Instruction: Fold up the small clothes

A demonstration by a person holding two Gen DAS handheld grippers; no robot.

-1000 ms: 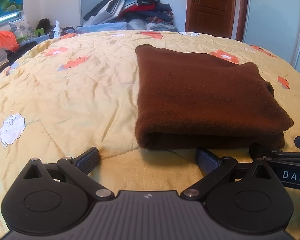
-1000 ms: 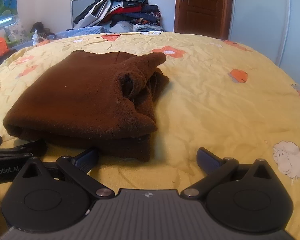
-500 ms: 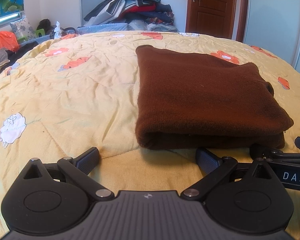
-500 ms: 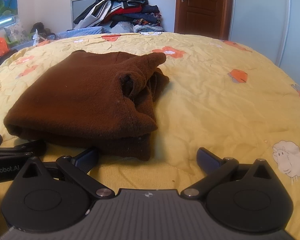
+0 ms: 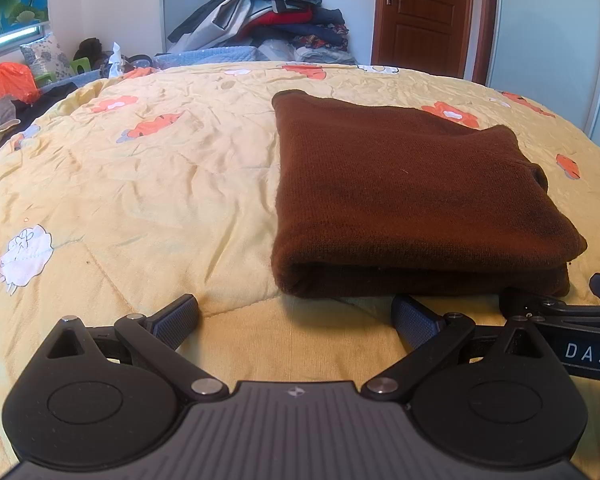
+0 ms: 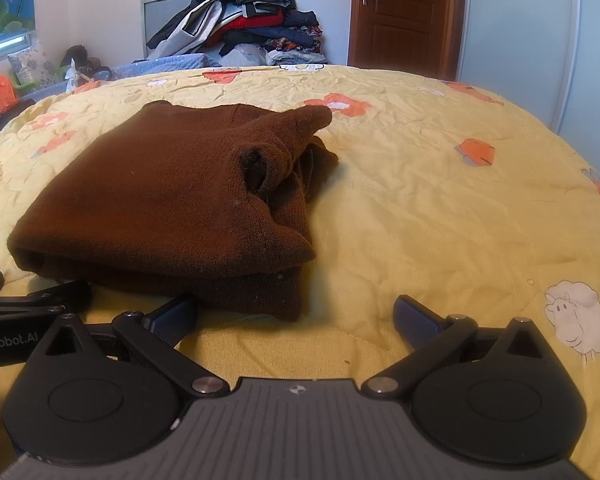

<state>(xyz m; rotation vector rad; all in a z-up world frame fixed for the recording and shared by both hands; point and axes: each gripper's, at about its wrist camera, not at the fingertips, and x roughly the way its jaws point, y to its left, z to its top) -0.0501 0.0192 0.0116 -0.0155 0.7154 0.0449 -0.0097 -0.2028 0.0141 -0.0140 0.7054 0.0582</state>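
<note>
Yellow quilt (image 5: 140,200) carries the folded brown sweater (image 5: 400,200) near its front edge. My left gripper (image 5: 296,316) and right gripper (image 6: 296,316) gape wide, empty. Its loose right-side layers (image 6: 284,168) could unfold if I snag only 1.

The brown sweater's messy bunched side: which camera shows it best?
The right wrist view: the brown sweater shows its rumpled edge and dark opening there. The left wrist view shows only its smooth top and near fold.

"DAS" on right gripper (image 5: 580,354); "enRobot.AI" on left gripper (image 6: 8,344)
</note>
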